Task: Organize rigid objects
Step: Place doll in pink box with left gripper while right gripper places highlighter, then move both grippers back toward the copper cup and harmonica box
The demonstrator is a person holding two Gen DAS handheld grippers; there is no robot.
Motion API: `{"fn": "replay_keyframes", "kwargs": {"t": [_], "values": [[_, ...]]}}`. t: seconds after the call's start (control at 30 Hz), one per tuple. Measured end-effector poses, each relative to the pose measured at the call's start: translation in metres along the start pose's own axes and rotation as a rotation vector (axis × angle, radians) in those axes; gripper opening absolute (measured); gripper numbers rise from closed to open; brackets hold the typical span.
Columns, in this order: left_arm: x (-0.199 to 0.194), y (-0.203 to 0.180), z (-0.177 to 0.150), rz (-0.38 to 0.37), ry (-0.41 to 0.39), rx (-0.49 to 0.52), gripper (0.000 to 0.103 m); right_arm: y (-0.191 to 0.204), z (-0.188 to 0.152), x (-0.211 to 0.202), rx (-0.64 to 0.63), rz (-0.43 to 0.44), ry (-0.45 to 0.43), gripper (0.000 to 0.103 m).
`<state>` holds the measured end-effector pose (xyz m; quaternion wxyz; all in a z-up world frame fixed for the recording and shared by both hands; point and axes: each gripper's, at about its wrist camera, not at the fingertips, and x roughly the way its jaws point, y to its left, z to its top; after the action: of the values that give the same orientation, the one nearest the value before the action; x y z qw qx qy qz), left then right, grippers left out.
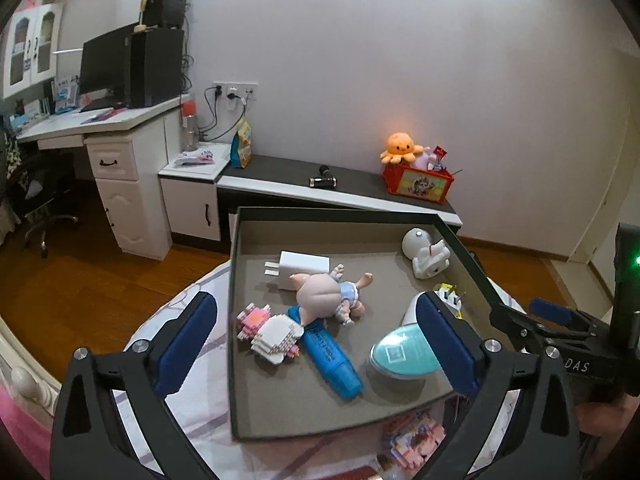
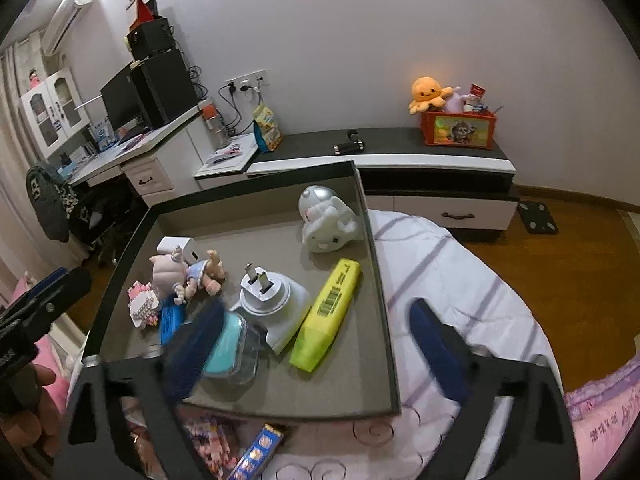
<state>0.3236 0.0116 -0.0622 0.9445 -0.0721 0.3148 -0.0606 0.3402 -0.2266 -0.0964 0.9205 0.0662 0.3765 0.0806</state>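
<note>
Holding both grippers spread and empty, I see the yellow marker (image 2: 326, 314) lying lengthwise inside my right gripper (image 2: 316, 354), nearer than my left gripper (image 1: 316, 344).

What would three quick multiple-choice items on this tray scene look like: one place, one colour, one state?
1. Where does the yellow highlighter lie?
A. in the tray
B. on the desk
C. on the floor

2. What colour is the highlighter under the doll?
A. red
B. blue
C. green

3. How do the right tool jaws stand?
A. shut on the doll
B. shut on nothing
C. open

Key: 1 A, it rests by the tray's right wall; 2 B, its body is plainly blue; 3 C, both pads stand wide apart, gripping nothing.
</note>
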Motion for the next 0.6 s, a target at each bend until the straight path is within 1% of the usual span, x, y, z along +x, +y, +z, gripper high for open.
{"fn": "replay_keyframes", "kwargs": {"t": [0.23,0.6], "values": [[-0.037,0.009,-0.017,-0.007,-0.01,-0.021,0.102,0.01,-0.023,-0.033,0.002,0.014,-0.028,0.103],[-0.096,0.013,-0.046,0.012,-0.037,-0.029,0.102,0.036,-0.053,-0.096,-0.022,0.003,-0.112,0.103]]}}
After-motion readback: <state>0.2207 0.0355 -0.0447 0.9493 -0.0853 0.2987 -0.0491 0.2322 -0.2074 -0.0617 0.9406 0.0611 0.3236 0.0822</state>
